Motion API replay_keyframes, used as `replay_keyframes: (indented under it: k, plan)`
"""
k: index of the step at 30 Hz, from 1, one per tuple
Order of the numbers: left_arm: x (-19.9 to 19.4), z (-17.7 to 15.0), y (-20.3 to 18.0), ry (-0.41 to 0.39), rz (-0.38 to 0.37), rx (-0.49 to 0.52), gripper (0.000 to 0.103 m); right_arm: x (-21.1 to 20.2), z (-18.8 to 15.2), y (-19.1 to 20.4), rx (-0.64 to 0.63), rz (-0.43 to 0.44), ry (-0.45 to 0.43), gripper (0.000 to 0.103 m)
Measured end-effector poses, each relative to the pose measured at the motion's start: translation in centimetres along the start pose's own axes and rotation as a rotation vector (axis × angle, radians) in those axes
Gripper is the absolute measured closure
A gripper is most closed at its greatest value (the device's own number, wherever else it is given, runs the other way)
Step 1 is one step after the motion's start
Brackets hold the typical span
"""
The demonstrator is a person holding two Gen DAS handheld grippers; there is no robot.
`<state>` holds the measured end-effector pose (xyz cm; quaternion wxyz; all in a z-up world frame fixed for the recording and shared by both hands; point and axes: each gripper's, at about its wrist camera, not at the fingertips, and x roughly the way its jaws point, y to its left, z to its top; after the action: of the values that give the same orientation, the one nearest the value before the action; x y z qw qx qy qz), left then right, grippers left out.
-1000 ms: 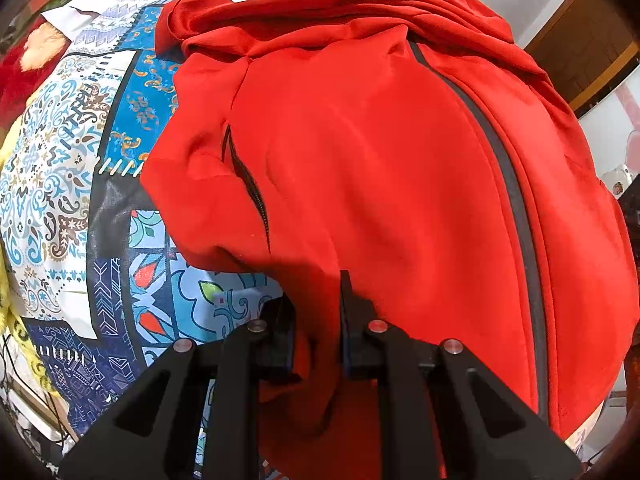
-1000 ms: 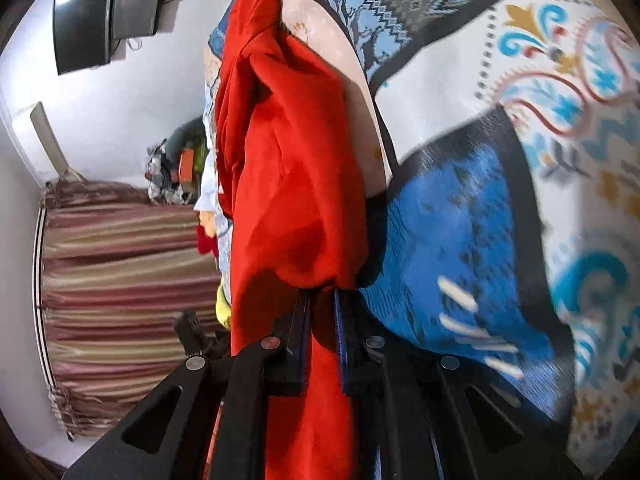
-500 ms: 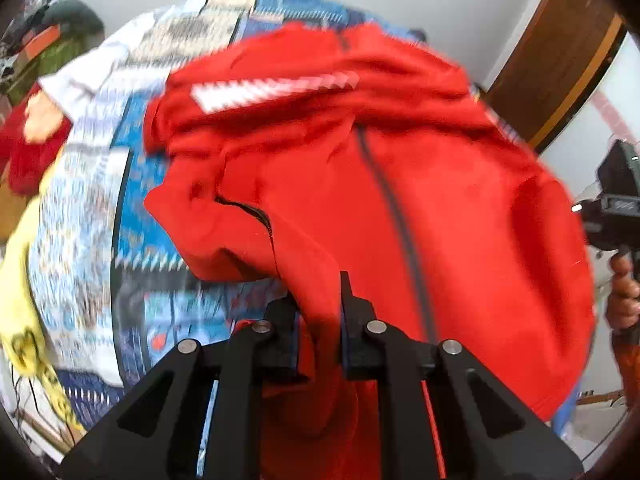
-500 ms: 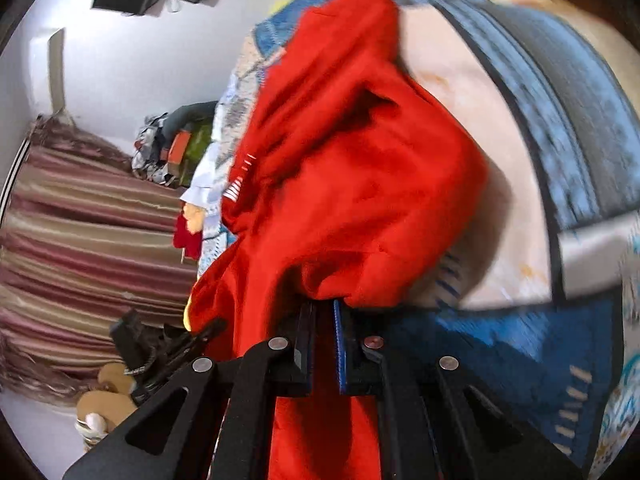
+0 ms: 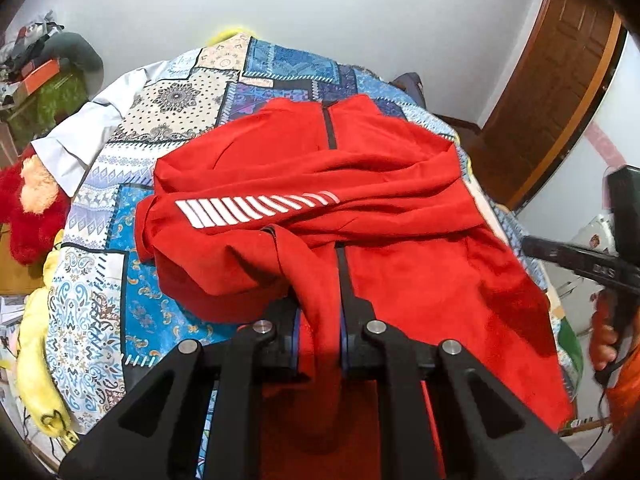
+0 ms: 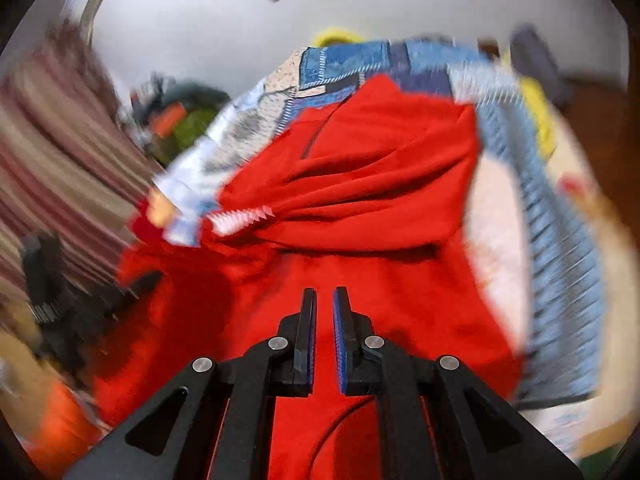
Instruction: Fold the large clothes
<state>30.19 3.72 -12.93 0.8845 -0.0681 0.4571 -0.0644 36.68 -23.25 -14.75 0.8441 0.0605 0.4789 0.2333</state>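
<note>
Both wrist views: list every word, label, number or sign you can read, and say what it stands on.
No text can be read with certainty.
Black handheld device at the right edge of the left wrist view: pale lettering, too blurred to read.
Red zip-up jacket: a row of white slanted stripes, a graphic mark, no letters.
Patchwork-patterned bedspread: ornament only.
Right wrist view: motion-blurred, nothing legible.
</note>
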Motion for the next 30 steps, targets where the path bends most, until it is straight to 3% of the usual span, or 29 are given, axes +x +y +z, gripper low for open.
replay_keyframes:
  k: [8, 10, 14, 17, 21, 24, 26, 28, 29, 30]
  plan:
    - [1.2, -4.6, 1.7, 0.065, 0.05, -0.005, 0.09, -4.3, -7.1, -4.6, -0.086, -0.217, 0.109, 0.097]
    - [1.6, -6.0, 2.2, 0.099, 0.068, -0.006, 0.09, -5.0, -9.6, -6.1, -0.024, -0.205, 0.16, 0.097]
    - [2.6, -9.9, 3.4, 0.182, 0.189, 0.031, 0.089, -5.5, -12.6, -7.3, 0.07, -0.155, 0.189, 0.097]
    - [3.5, -13.0, 5.0, 0.269, 0.254, 0.014, 0.086, -5.7, -12.9, -6.3, 0.107, -0.053, 0.176, 0.097]
    - [4.0, -16.1, 6.4, 0.335, 0.299, 0.009, 0.083, -4.4, -13.0, -2.3, 0.005, 0.012, 0.179, 0.097]
    - [4.3, -17.4, 6.6, 0.348, 0.323, 0.028, 0.083, -0.5, -14.2, 0.1, -0.151, -0.078, 0.273, 0.097]
    - [4.5, -17.9, 6.6, 0.358, 0.316, 0.031, 0.082, -0.3, -14.9, 0.5, -0.213, -0.125, 0.199, 0.096]
    - [4.6, -18.1, 6.5, 0.359, 0.317, 0.042, 0.082, -0.4, -15.0, 0.2, -0.188, -0.156, 0.187, 0.084]
    - [4.6, -18.2, 6.4, 0.356, 0.319, 0.05, 0.082, -0.5, -15.0, -0.4, -0.15, -0.207, 0.178, 0.058]
    - [4.6, -18.2, 6.3, 0.355, 0.319, 0.056, 0.082, -0.4, -15.1, -1.1, -0.133, -0.273, 0.172, 0.039]
